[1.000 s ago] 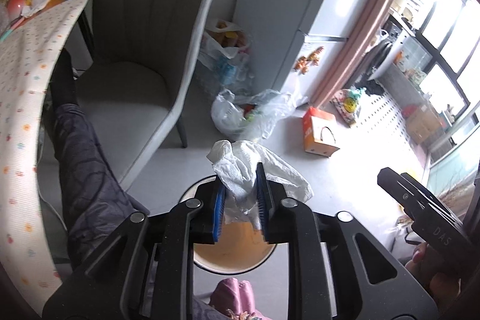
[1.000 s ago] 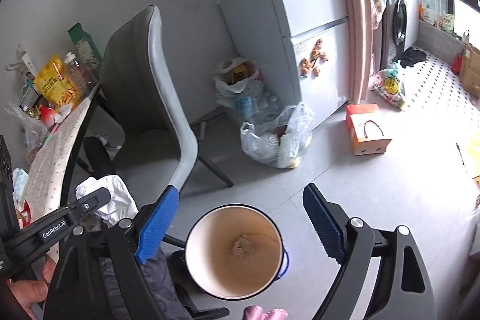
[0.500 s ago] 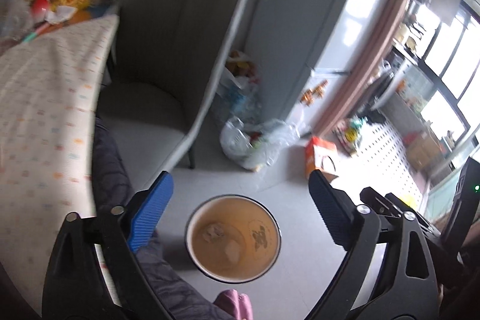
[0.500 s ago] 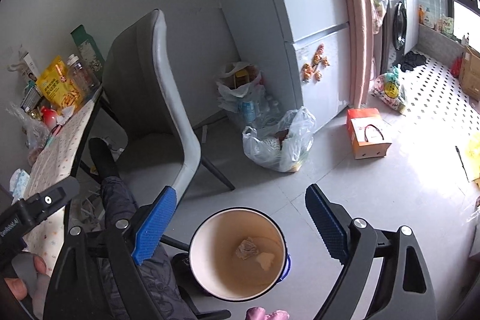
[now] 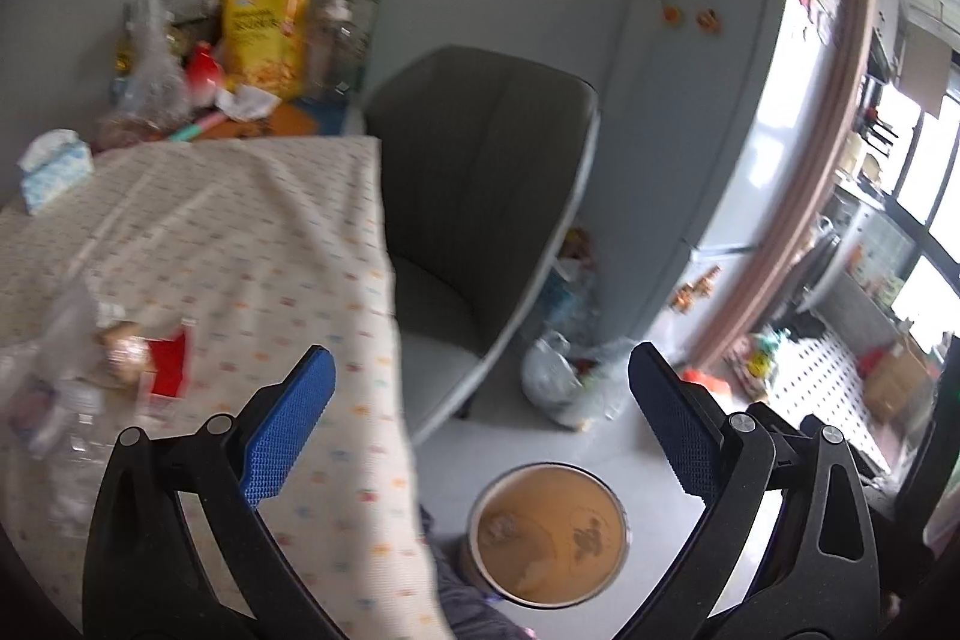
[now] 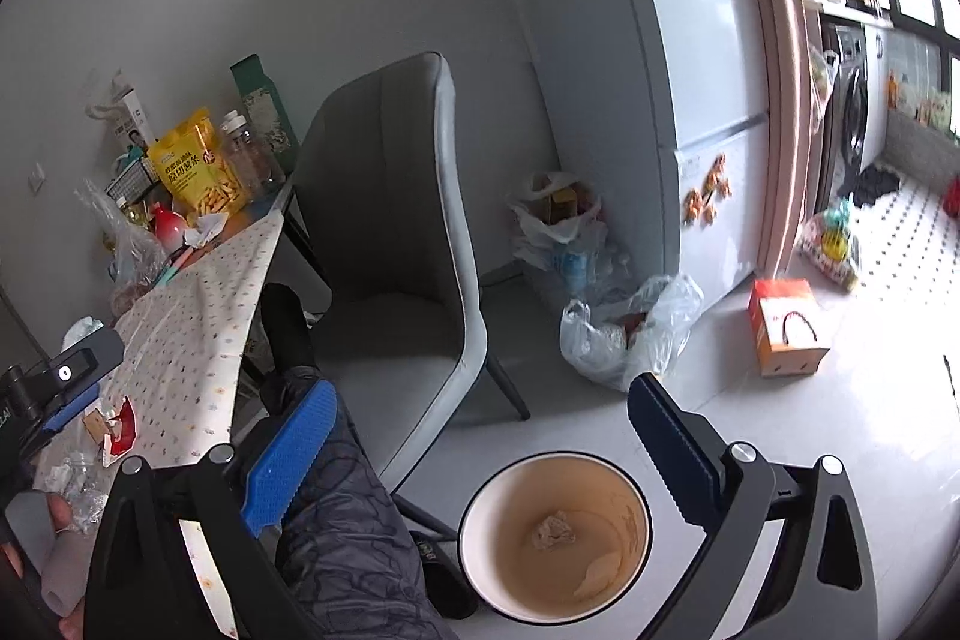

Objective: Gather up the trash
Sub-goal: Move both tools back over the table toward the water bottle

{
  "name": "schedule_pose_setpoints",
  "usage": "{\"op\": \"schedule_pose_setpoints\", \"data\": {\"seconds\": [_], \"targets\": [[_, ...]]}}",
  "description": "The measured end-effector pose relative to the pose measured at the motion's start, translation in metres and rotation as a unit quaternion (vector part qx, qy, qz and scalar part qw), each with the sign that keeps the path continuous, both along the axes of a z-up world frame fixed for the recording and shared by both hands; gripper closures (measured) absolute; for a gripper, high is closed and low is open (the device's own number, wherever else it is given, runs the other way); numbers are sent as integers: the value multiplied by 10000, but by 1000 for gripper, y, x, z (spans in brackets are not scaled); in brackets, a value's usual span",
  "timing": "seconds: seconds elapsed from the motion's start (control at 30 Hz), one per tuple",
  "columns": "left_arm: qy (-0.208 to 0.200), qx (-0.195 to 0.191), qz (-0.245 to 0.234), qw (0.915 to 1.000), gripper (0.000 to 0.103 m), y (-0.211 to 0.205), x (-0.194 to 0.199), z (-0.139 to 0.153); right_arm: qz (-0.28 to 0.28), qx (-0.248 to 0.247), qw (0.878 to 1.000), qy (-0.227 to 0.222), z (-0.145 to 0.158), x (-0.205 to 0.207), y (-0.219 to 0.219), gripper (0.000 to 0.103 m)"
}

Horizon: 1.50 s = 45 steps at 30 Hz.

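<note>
Setting: lived-in home, dining corner off a kitchen. Evidence: white fridge [image 6: 690, 58] with magnets; grey upholstered chair [image 6: 396, 232] at table with dotted tablecloth [image 5: 252, 244]; yellow snack bag [image 6: 195, 172] at far end. Far right: washing machine [image 6: 849, 106]. Filled plastic bags [image 6: 624, 334] on floor beside fridge.

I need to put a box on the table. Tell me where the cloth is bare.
Bare: the middle of the tablecloth, between the tissue pack and the red wrapper, out to the edge by the chair. Crowded: the far end around the yellow snack bag, and the near left corner with plastic scraps.
</note>
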<state>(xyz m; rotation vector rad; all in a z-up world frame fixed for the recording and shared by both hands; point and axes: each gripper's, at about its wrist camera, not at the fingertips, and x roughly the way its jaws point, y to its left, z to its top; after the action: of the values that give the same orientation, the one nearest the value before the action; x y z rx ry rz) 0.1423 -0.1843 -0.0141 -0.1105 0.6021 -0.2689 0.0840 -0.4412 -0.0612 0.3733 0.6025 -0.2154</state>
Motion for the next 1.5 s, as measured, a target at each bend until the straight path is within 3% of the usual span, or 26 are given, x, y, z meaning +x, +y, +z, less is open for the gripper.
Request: {"op": "schedule_pose_setpoints", "data": {"seconds": [0.4,0.8,1.03,1.4,1.5], "targets": [[-566,-461,681,9950,6,94,-32,14,677,-438,9965,-219,33,5,90,7],[-695,-1091,1234,9839,6,170,-53,17,1475,-798,9856,-217,47,13,165,8],[-761,-1092,1602,9781,6,209,-62,13,1718,-1136,9782,-258,50,15,208,8],[-546,-871,1893,9765,6,259,-73,4,2007,-1041,9737,-271,49,23,241,8],[-481,-704,2074,9745,6,277,-76,3,2144,-824,9730,-221,47,25,247,8]]}}
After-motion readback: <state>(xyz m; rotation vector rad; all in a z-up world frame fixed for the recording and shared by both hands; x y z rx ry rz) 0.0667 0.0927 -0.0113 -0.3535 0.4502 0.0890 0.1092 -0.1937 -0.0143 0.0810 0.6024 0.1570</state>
